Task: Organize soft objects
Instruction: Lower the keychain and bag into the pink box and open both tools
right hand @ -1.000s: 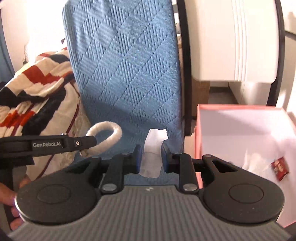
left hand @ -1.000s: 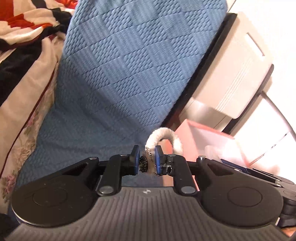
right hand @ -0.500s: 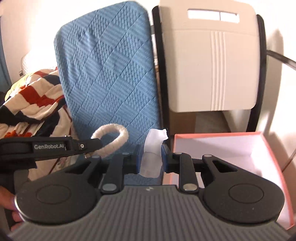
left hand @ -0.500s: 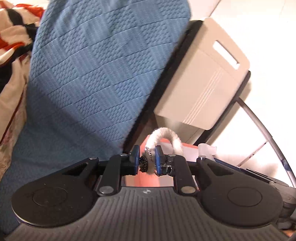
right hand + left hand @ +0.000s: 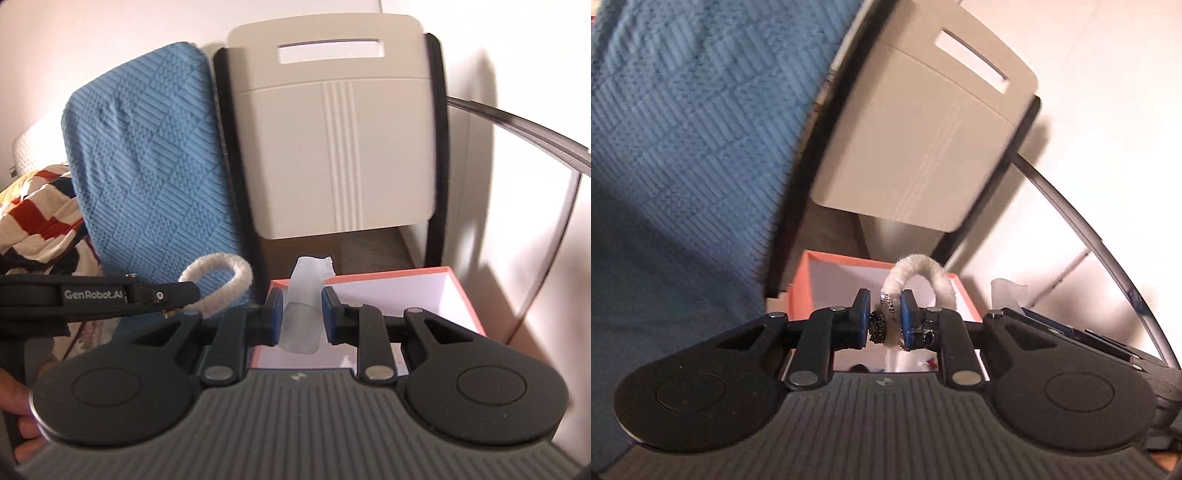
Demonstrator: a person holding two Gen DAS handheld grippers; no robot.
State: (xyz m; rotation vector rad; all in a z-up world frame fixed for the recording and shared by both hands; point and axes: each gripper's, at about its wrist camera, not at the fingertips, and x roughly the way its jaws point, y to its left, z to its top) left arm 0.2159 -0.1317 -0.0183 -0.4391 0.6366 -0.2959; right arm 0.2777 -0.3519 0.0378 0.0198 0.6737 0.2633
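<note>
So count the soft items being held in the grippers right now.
2. A white fuzzy ring is clamped in the left gripper; a pale translucent soft piece is clamped in the right gripper. Both are at the pink box, whose contents are mostly hidden.

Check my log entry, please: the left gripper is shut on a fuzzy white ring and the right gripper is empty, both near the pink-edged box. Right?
Not quite. The right gripper is not empty: the right wrist view shows it shut on a translucent white pouch. The rest holds: the left gripper is shut on the fuzzy white ring, both near the pink-edged box.
</note>
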